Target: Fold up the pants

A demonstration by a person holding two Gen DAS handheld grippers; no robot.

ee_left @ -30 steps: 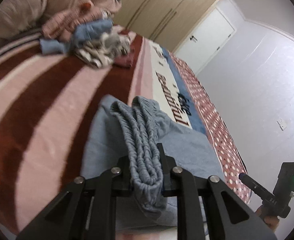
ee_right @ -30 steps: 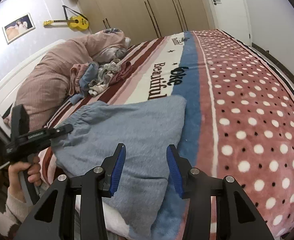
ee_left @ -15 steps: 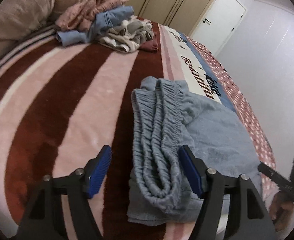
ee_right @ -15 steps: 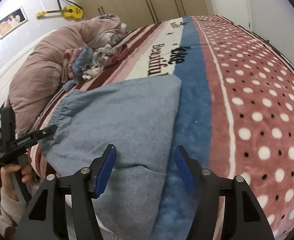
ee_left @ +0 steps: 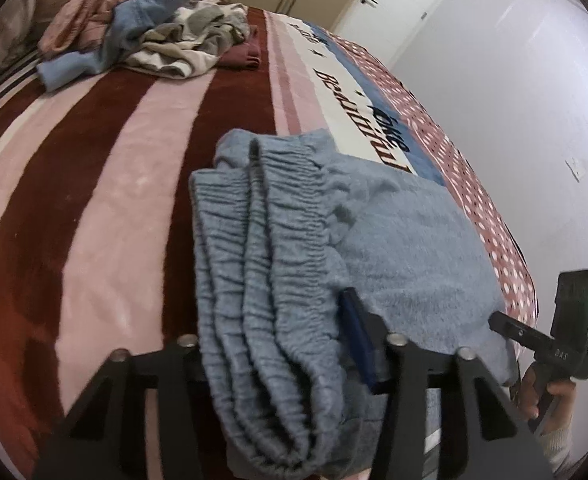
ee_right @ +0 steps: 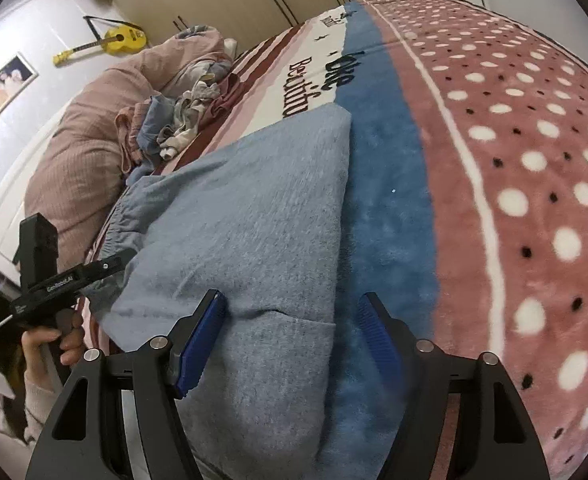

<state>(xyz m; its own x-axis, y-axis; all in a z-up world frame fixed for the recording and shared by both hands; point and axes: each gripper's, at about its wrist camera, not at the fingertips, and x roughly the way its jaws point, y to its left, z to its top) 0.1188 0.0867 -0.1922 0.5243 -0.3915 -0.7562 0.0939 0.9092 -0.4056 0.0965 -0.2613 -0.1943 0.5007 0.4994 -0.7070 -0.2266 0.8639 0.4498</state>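
Blue-grey pants [ee_left: 394, 240] lie folded on the striped blanket [ee_left: 94, 200], their gathered waistband [ee_left: 262, 280] stacked in ridges near the bed's front edge. My left gripper [ee_left: 274, 320] straddles that waistband stack with its jaws closing. Cloth hides the left finger, and the right pad [ee_left: 358, 336] sits at the fabric's side. In the right wrist view the pants [ee_right: 254, 220] end at a folded corner. My right gripper [ee_right: 290, 300] is low over that end, jaws closing, with the left pad [ee_right: 202, 340] on the cloth and the other over the blanket's blue band.
A pile of loose clothes [ee_left: 146, 36] lies farther up the bed beside a pink duvet [ee_right: 82, 152]. The polka-dot part of the blanket [ee_right: 534, 160] spreads to the right. A yellow guitar [ee_right: 110, 40] hangs on the wall, and a white door [ee_left: 398, 4] stands beyond the bed.
The left gripper let go of the waistband, opened wide, sank, and now narrows around the whole stack. The right gripper came down closer to the pants' end, widened, then narrowed a little.
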